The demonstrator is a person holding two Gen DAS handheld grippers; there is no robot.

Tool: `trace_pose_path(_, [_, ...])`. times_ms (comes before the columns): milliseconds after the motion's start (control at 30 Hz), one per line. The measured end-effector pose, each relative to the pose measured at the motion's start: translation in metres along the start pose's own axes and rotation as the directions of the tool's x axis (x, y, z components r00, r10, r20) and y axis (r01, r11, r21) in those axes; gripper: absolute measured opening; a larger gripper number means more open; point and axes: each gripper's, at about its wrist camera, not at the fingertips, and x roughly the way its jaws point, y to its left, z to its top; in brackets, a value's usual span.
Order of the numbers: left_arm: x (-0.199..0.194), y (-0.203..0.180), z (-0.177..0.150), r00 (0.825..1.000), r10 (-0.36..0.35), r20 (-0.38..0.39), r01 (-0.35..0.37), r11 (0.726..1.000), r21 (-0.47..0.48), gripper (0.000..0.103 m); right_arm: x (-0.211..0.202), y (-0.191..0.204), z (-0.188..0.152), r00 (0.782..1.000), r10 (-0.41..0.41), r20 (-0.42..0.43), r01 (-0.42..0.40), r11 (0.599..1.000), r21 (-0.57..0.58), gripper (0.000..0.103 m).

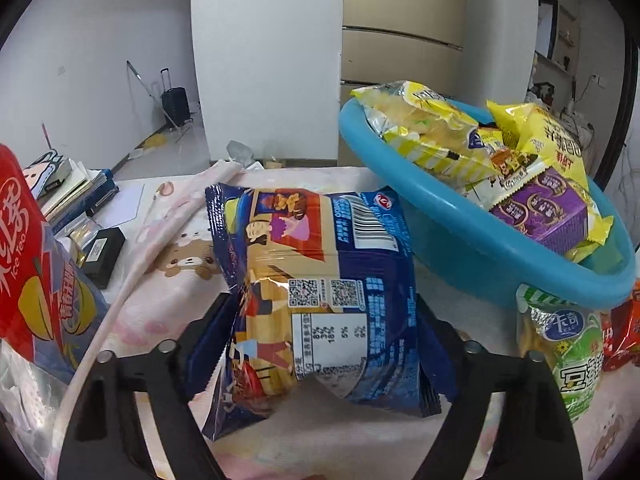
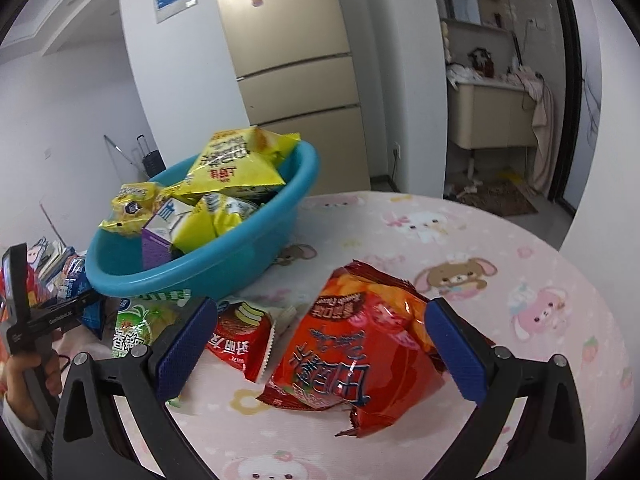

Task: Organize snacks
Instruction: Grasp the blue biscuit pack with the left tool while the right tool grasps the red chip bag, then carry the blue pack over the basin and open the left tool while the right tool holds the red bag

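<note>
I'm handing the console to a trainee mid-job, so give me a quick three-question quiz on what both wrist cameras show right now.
1. True or false: the left gripper jaws press on the blue snack packet.
2. What lies between the right gripper jaws? A) green packet B) large red chip bag C) purple carton
3. What container holds the yellow chip bags?

Key:
1. True.
2. B: the large red chip bag lies between open jaws that are not squeezing it.
3. The blue plastic basin.
</note>
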Motion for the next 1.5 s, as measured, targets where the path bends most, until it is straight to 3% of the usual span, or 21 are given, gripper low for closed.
trace_pose_path(100, [0.0,0.004,0.0,1.0,-0.009,-0.004,0.009,1.0,-0.023,0.078,-0.002,-0.004,0.001,0.998,0.06,0.004,-0.06,0.997,0.05,0.103])
trace_pose_path(267, [0.001,0.005,0.0,1.0,-0.01,-0.005,0.01,0.999,-0.035,0.078,0.008,-0.004,-0.002,0.999,-0.033,-0.039,0.034,0.999,0.016,0.103])
trace_pose_path(467, [-0.001,-0.002,-0.001,1.0,0.012,0.003,-0.012,1.0,-0.003,0.078,0.01,-0.015,-0.004,0.998,-0.05,-0.045,0.053,0.996,0.078,0.103])
trace_pose_path(600, [-0.001,0.0,-0.001,1.0,0.006,0.001,-0.006,1.0,-0.013,0.078,0.007,-0.025,-0.001,0.999,0.002,-0.035,0.003,0.99,0.141,0.103])
trace_pose_path(833, [-0.002,-0.001,-0.001,1.0,0.008,0.001,-0.008,1.0,-0.01,0.078,-0.001,-0.03,0.003,0.999,-0.046,0.012,0.044,0.989,0.144,0.103])
trace_pose_path(1167, [-0.002,-0.002,-0.001,1.0,0.014,0.006,-0.014,1.0,-0.005,0.078,0.032,-0.037,-0.009,0.979,-0.157,-0.13,0.17,0.981,0.09,0.103])
trace_pose_path(1433, [-0.014,0.004,-0.001,0.999,0.001,0.034,0.001,0.999,-0.045,0.078,0.05,-0.056,-0.019,0.982,-0.006,-0.191,0.047,0.976,0.213,0.103])
trace_pose_path(1467, [-0.015,0.005,0.001,1.0,-0.004,0.03,0.005,0.999,-0.051,0.078,0.05,-0.058,-0.019,0.982,0.002,-0.187,0.04,0.975,0.221,0.101])
trace_pose_path(1500, [-0.016,0.006,0.002,1.0,-0.005,0.029,0.006,0.999,-0.053,0.078,0.049,-0.059,-0.018,0.984,0.011,-0.179,0.031,0.973,0.228,0.092])
